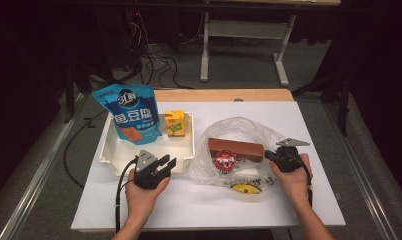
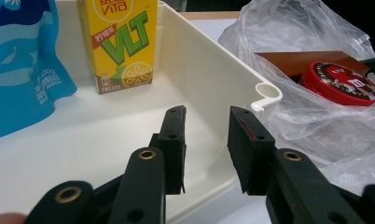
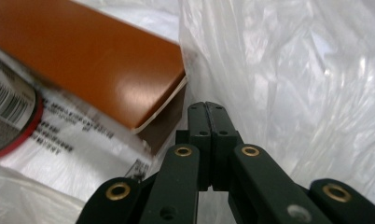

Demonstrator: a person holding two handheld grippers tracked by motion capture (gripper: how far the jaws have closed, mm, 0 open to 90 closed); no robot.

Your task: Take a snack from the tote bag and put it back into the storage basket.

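Plastic bag (image 1: 239,150), clear and crumpled, is what the work turns on, and it lies against the tip of the right gripper (image 1: 270,155). In the right gripper view those jaws are pressed flat together with nothing visibly pinched between them; bag film rises beside and beyond them. Just beyond and to the left of that claw's tip sits the end corner of the brown box (image 3: 83,60) inside the bag, so close that I cannot tell whether they touch. The box's long axis runs away from the tip, toward the left gripper in the high view, so the right claw faces its short end. Farther along lies a red round tin (image 1: 225,161), and nearer the person a small yellow item (image 1: 245,188), too small to identify.

By my judgement the right hand is the nearer one for any move on the bag or the box, yet its jaws would have to part first to take hold.

Left gripper (image 1: 168,164) hovers at the near corner of the white tray (image 1: 109,150), its jaws narrowly apart and holding nothing, the tray's wall just ahead between them. The bag lies to that claw's right, close past the tray's corner. Deeper in the tray stand the yellow drink carton (image 1: 175,123) and, to its left, a blue pouch (image 1: 129,112).
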